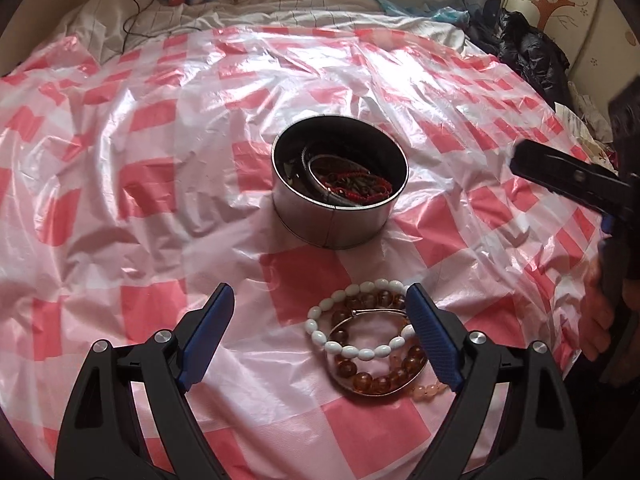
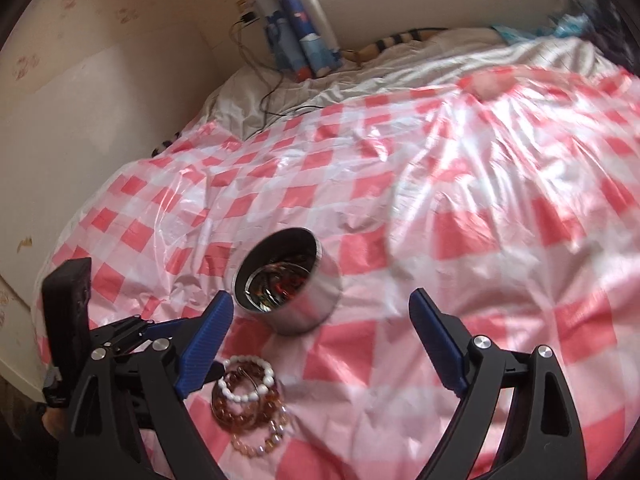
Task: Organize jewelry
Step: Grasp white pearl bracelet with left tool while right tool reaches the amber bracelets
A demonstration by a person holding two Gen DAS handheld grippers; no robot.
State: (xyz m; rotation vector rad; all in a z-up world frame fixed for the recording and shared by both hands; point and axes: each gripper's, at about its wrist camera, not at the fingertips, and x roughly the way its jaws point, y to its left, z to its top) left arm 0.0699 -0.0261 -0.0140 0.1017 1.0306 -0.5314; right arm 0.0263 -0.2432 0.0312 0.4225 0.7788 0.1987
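Observation:
A round metal tin stands on the pink checked plastic sheet and holds a bangle and red cord jewelry; it also shows in the right wrist view. In front of it lies a pile of bracelets: white beads, amber beads, a thin metal bangle and pale pink beads. The pile also shows in the right wrist view. My left gripper is open and empty, its right finger beside the pile. My right gripper is open and empty, above the sheet near the tin.
The sheet covers a bed with crumpled white bedding behind. Dark clothes lie at the far right. A cable and blue rolls are by the wall. The right gripper's body shows at the right edge.

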